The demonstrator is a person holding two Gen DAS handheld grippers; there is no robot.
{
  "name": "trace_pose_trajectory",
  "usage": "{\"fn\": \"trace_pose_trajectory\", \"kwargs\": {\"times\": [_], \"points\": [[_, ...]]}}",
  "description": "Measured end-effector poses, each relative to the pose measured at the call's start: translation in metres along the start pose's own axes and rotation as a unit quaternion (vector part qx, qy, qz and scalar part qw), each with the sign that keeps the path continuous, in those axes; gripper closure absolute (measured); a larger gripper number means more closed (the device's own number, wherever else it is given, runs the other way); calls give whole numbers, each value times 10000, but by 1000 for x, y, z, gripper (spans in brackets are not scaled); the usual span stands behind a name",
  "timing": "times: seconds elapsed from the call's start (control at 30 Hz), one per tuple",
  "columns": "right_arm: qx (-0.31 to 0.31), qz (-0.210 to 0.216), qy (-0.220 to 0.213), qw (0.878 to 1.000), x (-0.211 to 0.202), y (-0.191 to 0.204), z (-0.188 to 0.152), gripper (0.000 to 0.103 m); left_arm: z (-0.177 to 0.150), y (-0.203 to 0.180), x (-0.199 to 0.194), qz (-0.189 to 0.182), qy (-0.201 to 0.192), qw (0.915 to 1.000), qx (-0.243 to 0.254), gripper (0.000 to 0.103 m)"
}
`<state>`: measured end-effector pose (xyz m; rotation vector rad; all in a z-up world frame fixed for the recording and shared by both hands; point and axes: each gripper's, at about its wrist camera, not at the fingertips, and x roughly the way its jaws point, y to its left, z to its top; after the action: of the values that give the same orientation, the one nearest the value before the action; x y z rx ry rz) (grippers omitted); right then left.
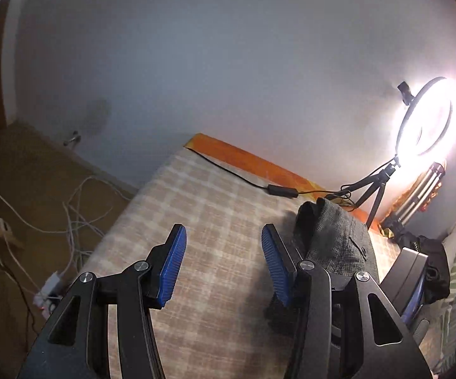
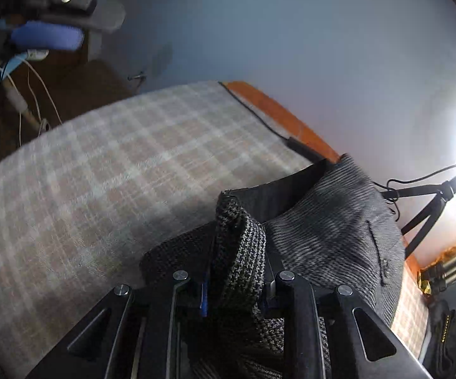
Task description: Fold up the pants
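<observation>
The pants point(image 2: 332, 221) are grey houndstooth cloth, bunched up on the plaid bed cover point(image 2: 117, 164). My right gripper point(image 2: 237, 281) is shut on a fold of the pants, lifting it off the bed. In the left wrist view the pants point(image 1: 335, 237) sit just right of my left gripper point(image 1: 224, 252). That gripper is open and empty, with its blue pads point(image 1: 172, 268) wide apart above the plaid cover point(image 1: 202, 208).
A bright ring light on a small tripod point(image 1: 426, 120) stands at the bed's far right, with its black cable and inline box point(image 1: 283, 190) along the orange bed edge point(image 1: 259, 161). White cables and a power strip point(image 1: 49, 293) lie on the floor to the left. Dark bags point(image 1: 429, 262) sit at the right.
</observation>
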<state>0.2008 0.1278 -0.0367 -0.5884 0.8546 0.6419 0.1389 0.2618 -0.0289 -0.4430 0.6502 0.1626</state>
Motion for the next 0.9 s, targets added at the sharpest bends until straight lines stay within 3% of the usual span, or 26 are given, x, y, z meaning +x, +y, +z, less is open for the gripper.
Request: {"fn": "trace_pose_trajectory", "kwargs": {"times": [0.07,0.17,0.27,0.43,0.7,0.83,0.9], "points": [[38,94,-82,9999,-1,-2,0,81,0,-1,1,20,0,10000,8,54],[205,755,-248,9966,-18,-9,-3,70,0,-2,3,28,26,10000,38,54],[445,1019,-563,9922,-45,-19,-8,63,-1,-9,4,-9,77,9999,130,54],[1413,1353,-917,9764,-90,-68,-50,44,-7,-31,7,-143,178,9988,424,54],[2541,1398,-633,9549,-101,-126,-153,43,-36,-100,32,-542,687,9871,1341,54],[2700,1663,-600,9465,-93,-130,-171,43,-55,-122,56,-451,1015,9797,1669,54],[2595,1663,-589,9495,-86,-124,-169,43,-62,-124,65,-315,1132,9772,1770,54]]}}
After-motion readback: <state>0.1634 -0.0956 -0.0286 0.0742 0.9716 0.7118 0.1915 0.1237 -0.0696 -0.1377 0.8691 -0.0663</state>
